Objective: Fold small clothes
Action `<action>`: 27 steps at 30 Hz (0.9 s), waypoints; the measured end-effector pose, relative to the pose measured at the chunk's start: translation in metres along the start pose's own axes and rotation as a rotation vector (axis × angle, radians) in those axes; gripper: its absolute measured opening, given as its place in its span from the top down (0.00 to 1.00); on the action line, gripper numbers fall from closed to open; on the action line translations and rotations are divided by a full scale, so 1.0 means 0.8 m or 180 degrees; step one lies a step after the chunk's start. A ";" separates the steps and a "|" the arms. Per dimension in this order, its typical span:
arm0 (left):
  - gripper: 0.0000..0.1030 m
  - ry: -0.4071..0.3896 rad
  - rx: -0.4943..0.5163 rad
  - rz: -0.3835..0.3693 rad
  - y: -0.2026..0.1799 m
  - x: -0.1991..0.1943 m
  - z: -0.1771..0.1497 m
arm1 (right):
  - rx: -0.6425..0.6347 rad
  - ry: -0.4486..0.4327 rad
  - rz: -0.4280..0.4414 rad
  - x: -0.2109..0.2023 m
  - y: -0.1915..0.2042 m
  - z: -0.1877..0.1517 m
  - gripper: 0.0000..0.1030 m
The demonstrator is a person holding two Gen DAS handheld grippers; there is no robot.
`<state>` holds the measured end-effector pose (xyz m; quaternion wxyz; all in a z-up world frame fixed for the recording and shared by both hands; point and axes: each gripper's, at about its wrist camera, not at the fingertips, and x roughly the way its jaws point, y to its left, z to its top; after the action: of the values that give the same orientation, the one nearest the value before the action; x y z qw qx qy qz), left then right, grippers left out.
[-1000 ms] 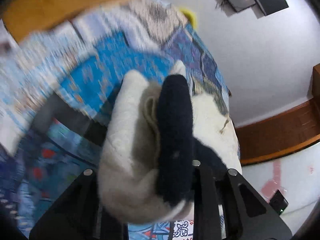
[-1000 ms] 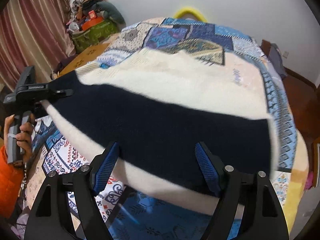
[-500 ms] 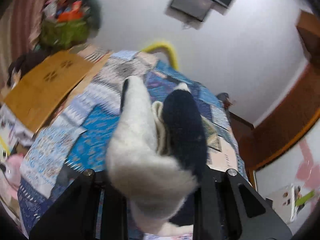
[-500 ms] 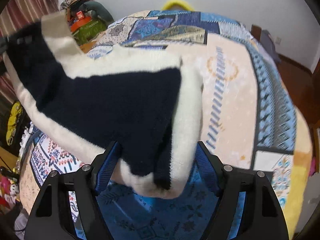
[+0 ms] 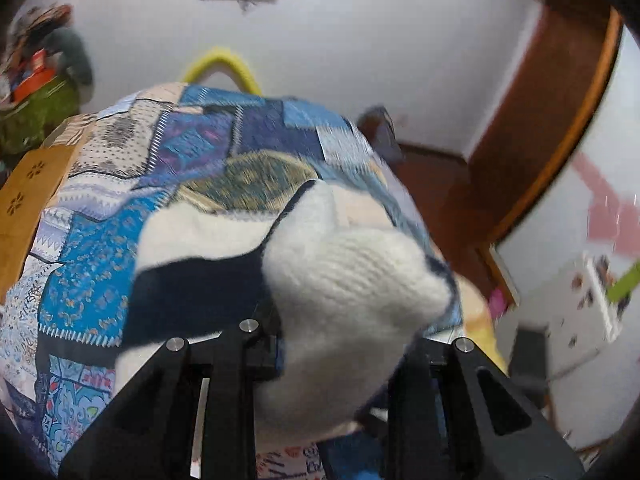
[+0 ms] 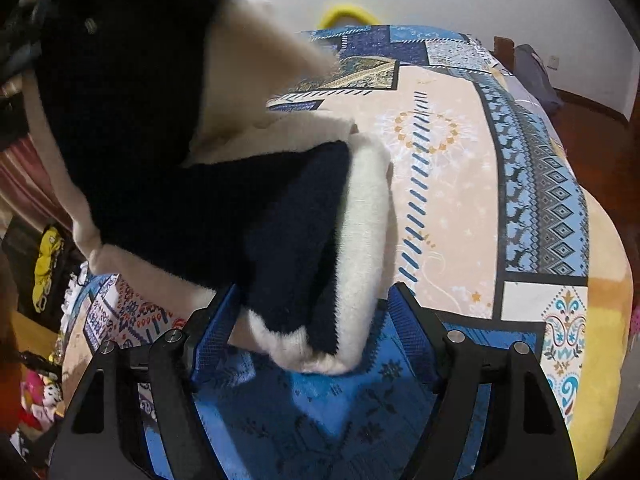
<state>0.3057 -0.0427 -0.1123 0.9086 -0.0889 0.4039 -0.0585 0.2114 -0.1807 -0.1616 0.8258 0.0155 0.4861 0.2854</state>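
A fluffy knit garment in cream with a broad navy band (image 6: 280, 200) lies doubled over on the patchwork quilt (image 6: 460, 160). My left gripper (image 5: 348, 332) is shut on one end of the garment (image 5: 352, 276) and holds that bunch up above the bed; the fabric hides its fingertips. That raised end shows as a blurred flap at the upper left of the right wrist view. My right gripper (image 6: 310, 316) stands open low over the quilt. The garment's folded corner lies between its blue pads (image 6: 216, 332), with a small gap on the right side.
The quilt covers a bed with a yellow hoop (image 5: 224, 64) at its far end. Wooden floor (image 5: 440, 184) runs along the bed's right side. A pile of bags and clothes (image 5: 36, 92) and a brown board (image 5: 28, 192) sit to the left.
The left gripper has swung its end of the garment up and across toward the right gripper while rolling. The garment went from spread flat to doubled over. The right gripper barely moved.
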 end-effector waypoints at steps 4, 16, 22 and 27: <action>0.69 0.0237 0.0284 -0.0010 -0.010 0.006 -0.019 | 0.0043 -0.0056 -0.0007 -0.007 -0.005 0.001 0.29; 0.34 -0.0142 0.0394 -0.0165 0.034 -0.095 -0.010 | -0.0050 -0.0158 -0.0068 -0.012 -0.011 0.021 0.29; 0.34 0.0344 0.0029 0.0064 0.110 -0.028 -0.014 | -0.0116 -0.0122 -0.0087 0.008 -0.018 0.046 0.29; 0.33 0.0610 -0.0050 0.0059 0.139 0.011 -0.047 | -0.0200 -0.0103 -0.0185 0.032 -0.027 0.064 0.29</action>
<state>0.2874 0.0599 -0.1664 0.8656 -0.0863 0.4901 -0.0550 0.2721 -0.1737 -0.1616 0.8416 -0.0200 0.4638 0.2761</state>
